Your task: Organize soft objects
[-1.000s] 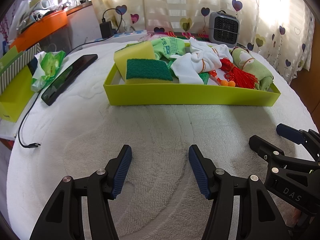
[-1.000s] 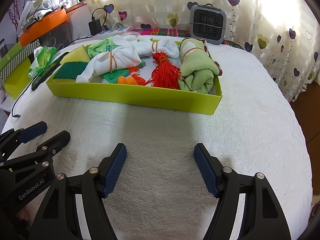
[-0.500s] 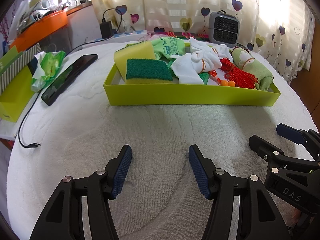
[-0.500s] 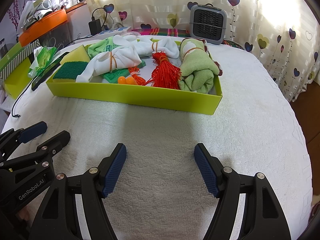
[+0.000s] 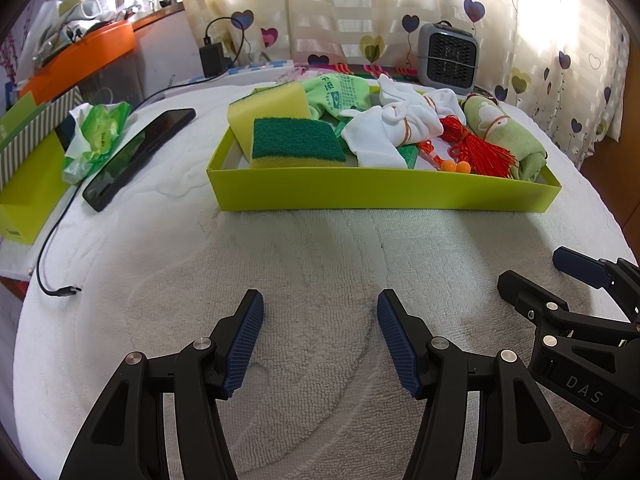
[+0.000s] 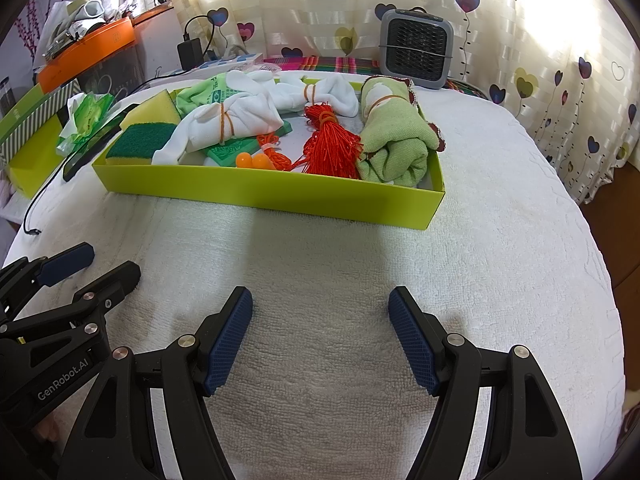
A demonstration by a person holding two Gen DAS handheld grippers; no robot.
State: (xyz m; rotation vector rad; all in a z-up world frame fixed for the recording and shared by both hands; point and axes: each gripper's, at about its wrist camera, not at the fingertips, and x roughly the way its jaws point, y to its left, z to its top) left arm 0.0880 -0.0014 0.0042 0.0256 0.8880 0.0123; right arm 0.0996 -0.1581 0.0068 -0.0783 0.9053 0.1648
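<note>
A lime-green tray (image 5: 380,194) (image 6: 272,196) sits on the white towelled table. It holds a yellow-and-green sponge (image 5: 296,142) (image 6: 140,140), a second yellow sponge (image 5: 268,106), white socks tied with bands (image 5: 392,128) (image 6: 232,122), a green printed cloth (image 5: 340,90), a red tassel (image 5: 476,150) (image 6: 332,144), a rolled green towel (image 5: 504,132) (image 6: 394,136) and orange beads (image 6: 245,159). My left gripper (image 5: 320,336) is open and empty, low over the table in front of the tray. My right gripper (image 6: 320,332) is open and empty beside it.
A black phone (image 5: 136,156) and a green wipes pack (image 5: 96,136) lie left of the tray. A green box (image 5: 24,184) and a cable end (image 5: 64,291) are at the left edge. A grey heater (image 5: 448,54) (image 6: 418,46) stands behind the tray by the curtain.
</note>
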